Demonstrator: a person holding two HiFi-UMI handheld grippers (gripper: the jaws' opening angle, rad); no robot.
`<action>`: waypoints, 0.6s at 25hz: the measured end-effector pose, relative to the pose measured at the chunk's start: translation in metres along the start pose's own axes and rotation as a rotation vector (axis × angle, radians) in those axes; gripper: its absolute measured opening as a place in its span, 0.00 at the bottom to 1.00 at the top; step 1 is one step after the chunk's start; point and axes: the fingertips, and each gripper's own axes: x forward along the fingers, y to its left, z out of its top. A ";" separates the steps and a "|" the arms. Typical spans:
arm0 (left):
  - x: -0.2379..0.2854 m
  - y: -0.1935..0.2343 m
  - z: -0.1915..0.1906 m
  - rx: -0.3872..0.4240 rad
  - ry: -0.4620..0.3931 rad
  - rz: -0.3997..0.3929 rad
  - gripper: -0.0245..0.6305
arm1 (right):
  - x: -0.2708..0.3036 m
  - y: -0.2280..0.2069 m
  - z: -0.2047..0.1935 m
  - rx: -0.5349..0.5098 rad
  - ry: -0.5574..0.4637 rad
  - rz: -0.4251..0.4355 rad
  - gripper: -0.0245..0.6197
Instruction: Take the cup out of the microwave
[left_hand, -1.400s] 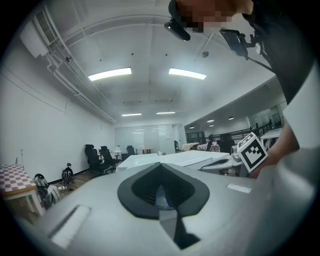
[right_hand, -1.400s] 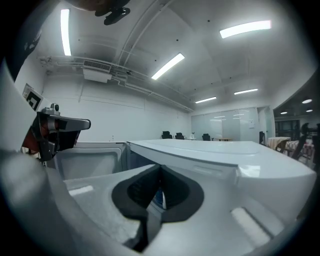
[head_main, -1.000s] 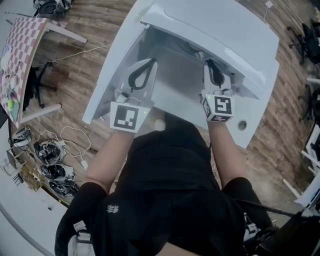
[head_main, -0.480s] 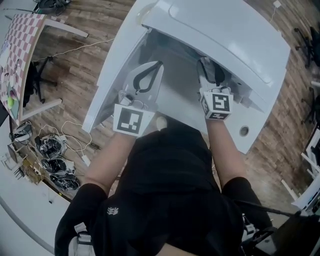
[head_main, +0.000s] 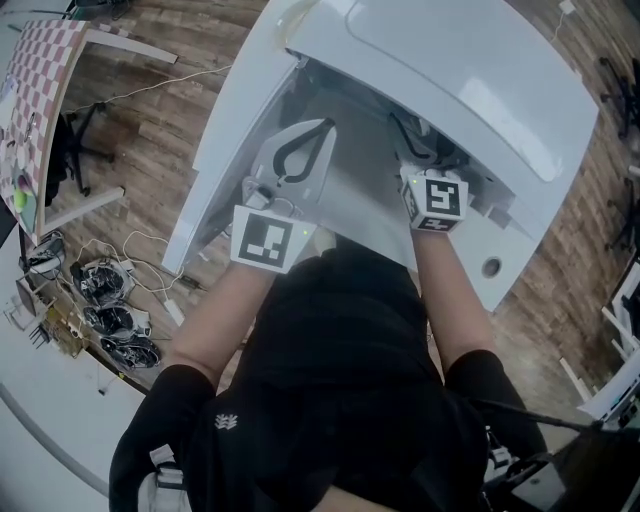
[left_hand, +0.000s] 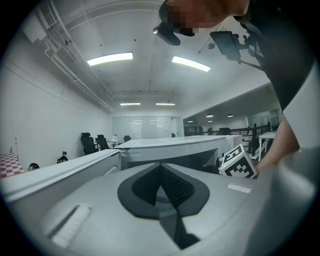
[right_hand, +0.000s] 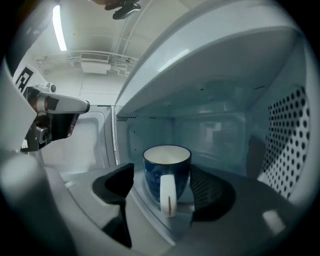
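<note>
Blue cup (right_hand: 166, 172) inside the microwave (right_hand: 225, 75), between my right gripper's (right_hand: 163, 186) just-opened jaws, not gripped – only that gripper's view shows it; left gripper (left_hand: 161, 172) pinched shut, empty

Open-plan office used as a lab: black office chairs (left_hand: 89, 143) at left, long ceiling light strips (left_hand: 110, 59) overhead, wood floor (head_main: 150, 130), checkered board (head_main: 40, 90) upper left, tangled cables (head_main: 110, 320) lower left.
</note>
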 end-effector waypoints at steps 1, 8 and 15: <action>0.002 0.001 -0.002 -0.001 0.004 0.000 0.05 | 0.003 -0.001 0.000 -0.001 0.000 0.000 0.57; 0.010 -0.002 -0.005 -0.003 0.021 -0.003 0.05 | 0.016 -0.009 -0.007 -0.010 0.011 -0.003 0.61; 0.015 0.008 -0.011 -0.019 0.036 0.010 0.05 | 0.034 -0.014 -0.014 -0.019 0.027 -0.016 0.62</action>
